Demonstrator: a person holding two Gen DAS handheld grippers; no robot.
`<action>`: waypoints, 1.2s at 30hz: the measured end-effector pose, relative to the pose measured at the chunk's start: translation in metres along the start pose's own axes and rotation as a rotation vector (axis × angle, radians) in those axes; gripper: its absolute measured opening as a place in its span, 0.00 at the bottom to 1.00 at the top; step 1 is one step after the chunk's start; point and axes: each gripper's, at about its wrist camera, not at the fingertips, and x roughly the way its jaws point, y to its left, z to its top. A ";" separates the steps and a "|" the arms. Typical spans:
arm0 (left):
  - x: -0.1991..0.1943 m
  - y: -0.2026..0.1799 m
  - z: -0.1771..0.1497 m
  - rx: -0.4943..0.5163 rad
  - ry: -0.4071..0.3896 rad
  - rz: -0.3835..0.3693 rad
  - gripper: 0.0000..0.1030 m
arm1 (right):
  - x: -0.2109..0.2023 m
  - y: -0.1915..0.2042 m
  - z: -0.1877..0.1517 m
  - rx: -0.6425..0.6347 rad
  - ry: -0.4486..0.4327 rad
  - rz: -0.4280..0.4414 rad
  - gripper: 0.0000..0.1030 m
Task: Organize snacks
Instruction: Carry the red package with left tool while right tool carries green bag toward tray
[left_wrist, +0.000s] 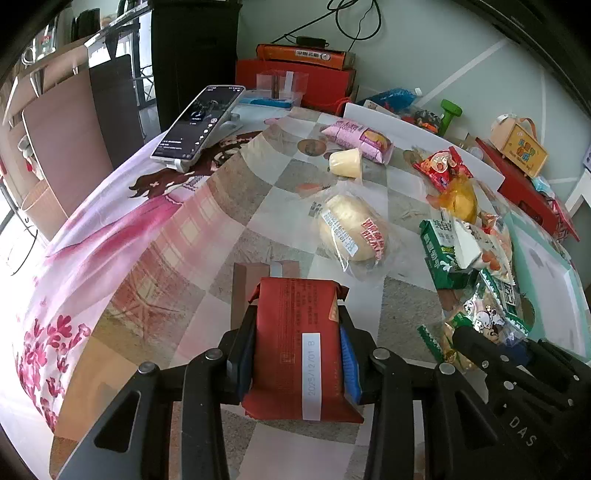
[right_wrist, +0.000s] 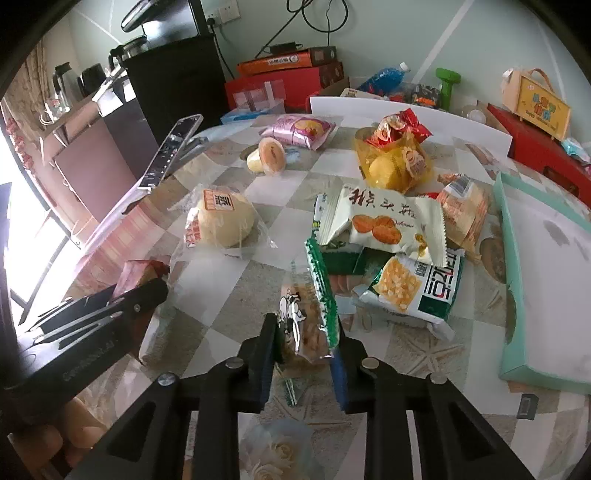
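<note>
A red snack packet (left_wrist: 295, 347) with a white date strip sits clamped between the blue pads of my left gripper (left_wrist: 297, 314), just above the checkered tablecloth (left_wrist: 258, 206). My right gripper (right_wrist: 304, 325) is shut on a clear packet with a green edge and a cartoon figure (right_wrist: 299, 306), held at the near side of a snack pile. That pile holds a white biscuit packet (right_wrist: 380, 221) and a green-and-white packet (right_wrist: 417, 291). A wrapped bun (right_wrist: 221, 218) lies alone at mid-table. The left gripper (right_wrist: 147, 291) shows at the left of the right wrist view.
A teal shallow box (right_wrist: 517, 295) lies on the right. A pink packet (right_wrist: 299, 129), a pudding cup (right_wrist: 267, 155) and a yellow bag (right_wrist: 395, 162) lie farther back. A phone on a stand (left_wrist: 199, 125) leans at the far left edge. Red boxes (left_wrist: 295, 81) line the wall.
</note>
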 end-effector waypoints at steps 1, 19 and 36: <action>-0.001 0.000 0.000 0.000 -0.002 -0.001 0.40 | -0.001 -0.001 0.000 0.002 -0.003 0.002 0.25; -0.029 -0.008 0.011 0.009 -0.044 -0.004 0.40 | -0.042 -0.015 0.009 0.048 -0.111 0.028 0.21; -0.060 -0.119 0.062 0.144 -0.119 -0.168 0.40 | -0.105 -0.086 0.045 0.174 -0.258 -0.183 0.21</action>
